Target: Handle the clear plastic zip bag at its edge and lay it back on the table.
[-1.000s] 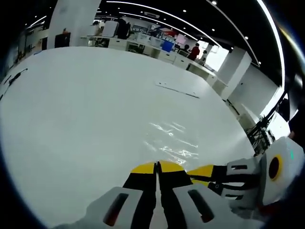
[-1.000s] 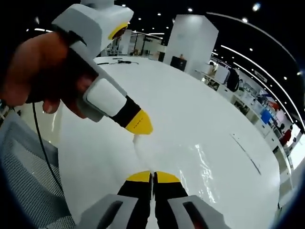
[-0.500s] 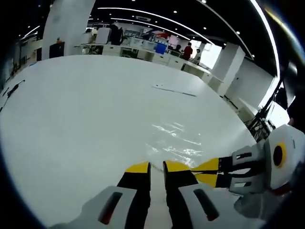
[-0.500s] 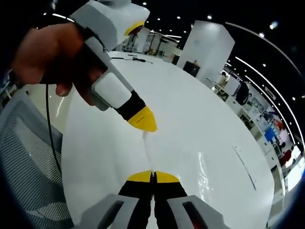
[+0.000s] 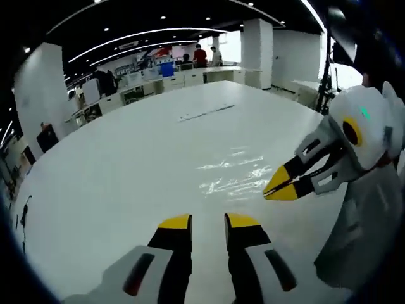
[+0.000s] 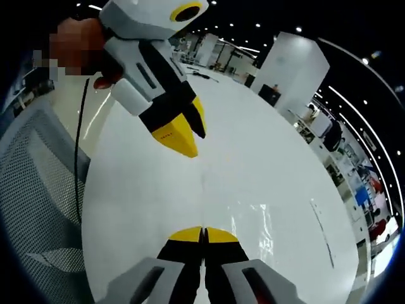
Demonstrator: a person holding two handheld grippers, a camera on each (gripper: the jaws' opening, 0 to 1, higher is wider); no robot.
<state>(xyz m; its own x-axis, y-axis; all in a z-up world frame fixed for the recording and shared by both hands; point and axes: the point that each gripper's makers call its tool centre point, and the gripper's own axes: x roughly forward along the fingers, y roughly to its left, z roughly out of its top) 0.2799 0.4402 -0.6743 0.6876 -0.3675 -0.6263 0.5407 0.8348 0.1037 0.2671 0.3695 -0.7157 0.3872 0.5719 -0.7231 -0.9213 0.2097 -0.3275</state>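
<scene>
In the left gripper view the clear zip bag (image 5: 231, 174) lay flat on the white table (image 5: 114, 158), just ahead of the left gripper (image 5: 208, 221), whose yellow-tipped jaws stood spread with bare table between them. The right gripper (image 5: 273, 189) came in from the right with its tips pressed together at the bag's near edge. In the right gripper view that gripper (image 6: 203, 234) pinched the edge of the bag (image 6: 253, 218), while the left gripper (image 6: 187, 133) hung apart from the bag.
</scene>
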